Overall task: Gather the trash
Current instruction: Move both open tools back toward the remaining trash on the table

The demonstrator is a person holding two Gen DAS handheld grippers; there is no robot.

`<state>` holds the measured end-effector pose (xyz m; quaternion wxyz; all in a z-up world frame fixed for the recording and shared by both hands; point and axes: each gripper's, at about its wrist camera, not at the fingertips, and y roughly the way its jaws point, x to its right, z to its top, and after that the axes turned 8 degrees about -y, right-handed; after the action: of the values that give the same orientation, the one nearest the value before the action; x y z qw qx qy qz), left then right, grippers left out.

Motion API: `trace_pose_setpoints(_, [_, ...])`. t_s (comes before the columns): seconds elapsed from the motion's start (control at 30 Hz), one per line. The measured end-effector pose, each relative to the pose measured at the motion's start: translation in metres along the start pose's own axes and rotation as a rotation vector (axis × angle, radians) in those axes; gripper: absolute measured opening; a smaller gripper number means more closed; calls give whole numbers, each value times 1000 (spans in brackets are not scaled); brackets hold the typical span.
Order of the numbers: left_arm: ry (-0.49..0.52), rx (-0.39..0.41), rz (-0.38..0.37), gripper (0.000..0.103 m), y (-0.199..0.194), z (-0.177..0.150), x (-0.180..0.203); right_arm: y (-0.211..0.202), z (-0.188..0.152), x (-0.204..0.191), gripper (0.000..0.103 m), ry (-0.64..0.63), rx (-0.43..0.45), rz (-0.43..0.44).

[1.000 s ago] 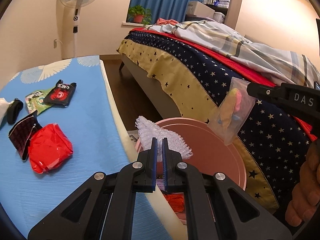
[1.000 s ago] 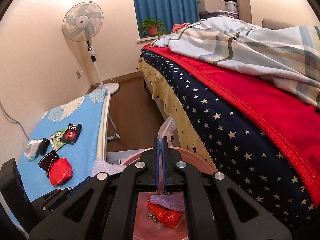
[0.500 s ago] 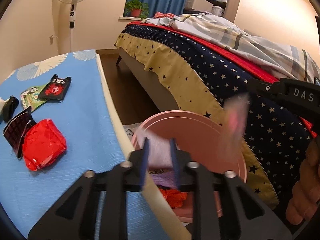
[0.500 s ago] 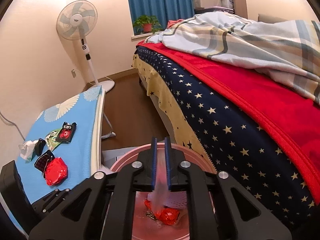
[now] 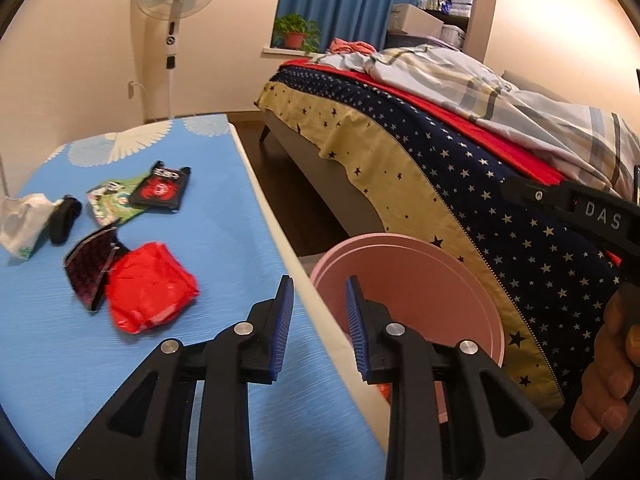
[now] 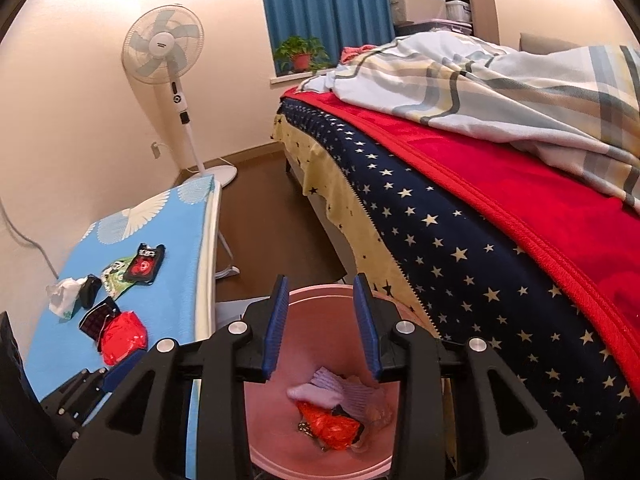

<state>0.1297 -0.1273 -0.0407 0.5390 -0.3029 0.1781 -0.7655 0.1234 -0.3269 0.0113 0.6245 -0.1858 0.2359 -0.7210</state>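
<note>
Both the left gripper (image 5: 318, 300) and right gripper (image 6: 320, 300) gape wide, empty, over the round pink plastic bin (image 6: 320, 452) beside the star-patterned bed (image 6: 460, 240). A crumpled red plastic bag (image 5: 150, 286) lies on the blue-covered table (image 5: 224, 208). "DAS" marks the right gripper.

Both handheld grippers gape with nothing between their blue-padded jaws. The left gripper (image 5: 318, 312) points forward and slightly down, level in its own wrist view. The right gripper (image 6: 320, 320) tilts downward, jaws spread wide. The person's right hand (image 5: 612, 368) wraps the right gripper's black body, fingers (image 5: 600, 416) curled around it.
</note>
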Motion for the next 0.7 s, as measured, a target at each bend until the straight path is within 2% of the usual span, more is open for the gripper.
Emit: trace_pose_setpoints(0.7, [-66, 77, 96, 27, -56, -2, -48, -23, -9, -43, 34, -84, 58, 125])
